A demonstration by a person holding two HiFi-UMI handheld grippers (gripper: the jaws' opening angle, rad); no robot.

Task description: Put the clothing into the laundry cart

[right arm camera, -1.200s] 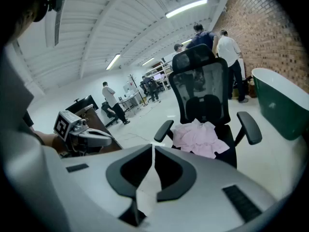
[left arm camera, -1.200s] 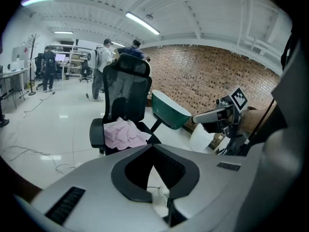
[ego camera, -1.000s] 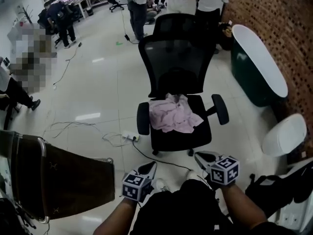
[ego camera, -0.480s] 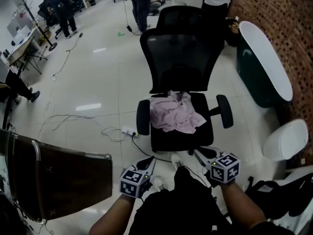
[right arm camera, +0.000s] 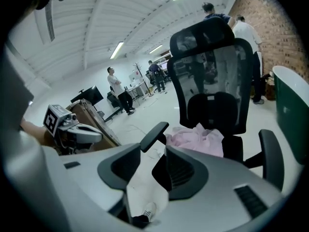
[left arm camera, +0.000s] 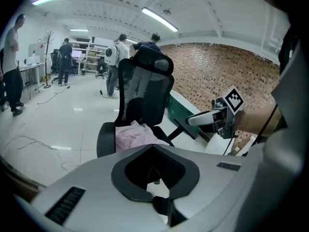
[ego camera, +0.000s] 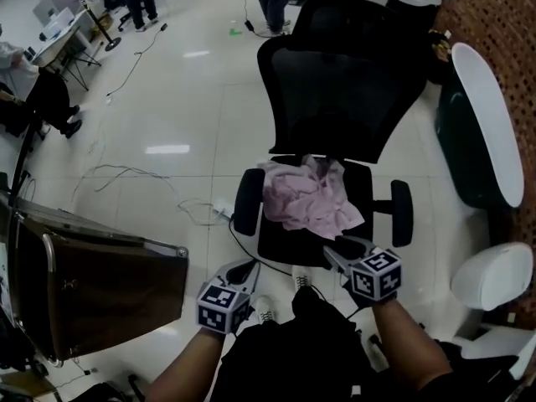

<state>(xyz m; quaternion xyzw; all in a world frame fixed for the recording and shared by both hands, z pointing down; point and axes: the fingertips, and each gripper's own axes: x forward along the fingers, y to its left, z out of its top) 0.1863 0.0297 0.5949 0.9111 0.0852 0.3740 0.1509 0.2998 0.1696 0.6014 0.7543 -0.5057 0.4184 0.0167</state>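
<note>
A crumpled pink garment lies on the seat of a black office chair, and it also shows in the left gripper view and the right gripper view. My right gripper hovers at the seat's front edge, just short of the garment. Its jaws are opening with nothing between them. My left gripper hangs lower left over the floor, beside the chair's left armrest, jaws shut and empty. The brown laundry cart stands to my left.
A dark green bathtub and a white seat line the brick wall on the right. A power strip with cables lies on the floor left of the chair. Several people stand at desks far behind.
The chair and garment have come nearer. Both grippers have moved forward, and the right one now reaches the seat's front edge. The cart sits closer at my left.
</note>
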